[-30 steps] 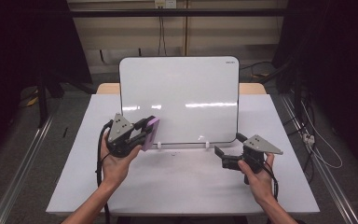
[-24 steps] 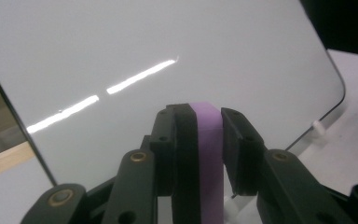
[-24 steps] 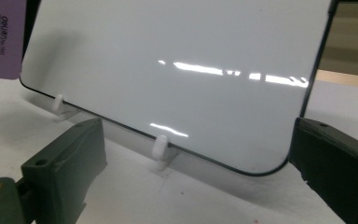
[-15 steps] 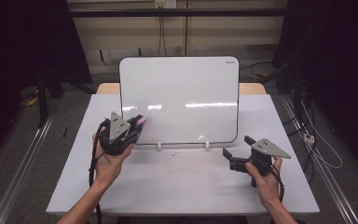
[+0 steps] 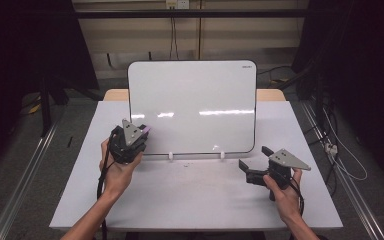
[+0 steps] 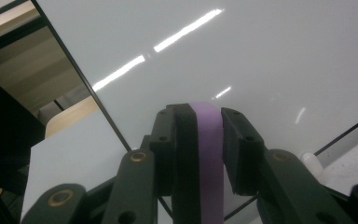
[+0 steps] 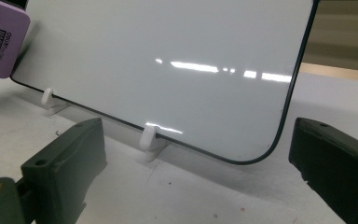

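Lighting's pretty uneven: the table (image 5: 195, 200) and whiteboard (image 5: 195, 100) are bright, but the room around them drops to near black. Overhead strip lights glare off the board as white streaks. Soft shadows sit under the board's bottom edge. Both gripper views are blurry up close, jaws especially.

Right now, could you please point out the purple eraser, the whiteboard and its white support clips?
purple eraser (image 6: 208, 154): left gripper view, its purple edge between the tongs.
whiteboard (image 5: 195, 95): high view, middle of its face.
white support clips (image 7: 147, 136): right gripper view, nearer clip.
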### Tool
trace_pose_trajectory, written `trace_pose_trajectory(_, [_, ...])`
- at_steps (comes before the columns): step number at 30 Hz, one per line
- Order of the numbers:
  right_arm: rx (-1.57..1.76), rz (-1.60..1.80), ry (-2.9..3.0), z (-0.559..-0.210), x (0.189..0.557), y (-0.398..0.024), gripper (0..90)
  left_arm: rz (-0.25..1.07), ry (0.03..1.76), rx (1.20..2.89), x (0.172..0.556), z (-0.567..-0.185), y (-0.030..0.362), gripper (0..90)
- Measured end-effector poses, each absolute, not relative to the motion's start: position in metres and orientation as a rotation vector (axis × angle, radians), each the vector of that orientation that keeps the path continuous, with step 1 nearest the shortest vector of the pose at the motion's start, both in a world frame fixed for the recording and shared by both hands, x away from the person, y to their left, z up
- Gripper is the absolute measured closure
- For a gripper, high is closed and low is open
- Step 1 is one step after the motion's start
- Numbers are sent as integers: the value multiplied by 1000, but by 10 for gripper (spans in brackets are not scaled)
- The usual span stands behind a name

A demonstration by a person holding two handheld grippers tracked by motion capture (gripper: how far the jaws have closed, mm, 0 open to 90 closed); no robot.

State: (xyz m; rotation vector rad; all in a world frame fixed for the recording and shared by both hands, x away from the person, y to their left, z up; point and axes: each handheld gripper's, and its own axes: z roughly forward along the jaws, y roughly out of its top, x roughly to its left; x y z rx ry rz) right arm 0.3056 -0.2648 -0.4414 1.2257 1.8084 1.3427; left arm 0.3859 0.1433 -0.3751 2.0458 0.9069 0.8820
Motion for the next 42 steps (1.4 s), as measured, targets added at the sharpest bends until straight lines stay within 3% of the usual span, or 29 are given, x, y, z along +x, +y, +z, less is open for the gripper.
trace_pose_trajectory(14, [1223,1343,1808,-442,307,-265,34,900,895,2056,396,-381,133,670])
trace_pose_trajectory(22, [1224,1346,1810,-442,307,-264,35,803,911,2002,398,-381,141,625])
trace_pose_trajectory(29, [1226,1342,1809,-442,307,-264,36,718,910,1949,395,-379,147,395])
trace_pose_trajectory(33, [1227,1339,1806,-442,307,-264,36,669,910,1931,391,-380,147,142])
trace_pose_trajectory(37, [1232,1330,1803,-442,306,-266,37,610,911,1922,387,-382,150,61])
trace_pose_trajectory(42, [1239,1312,1795,-442,303,-268,38,589,910,1902,380,-386,158,39])
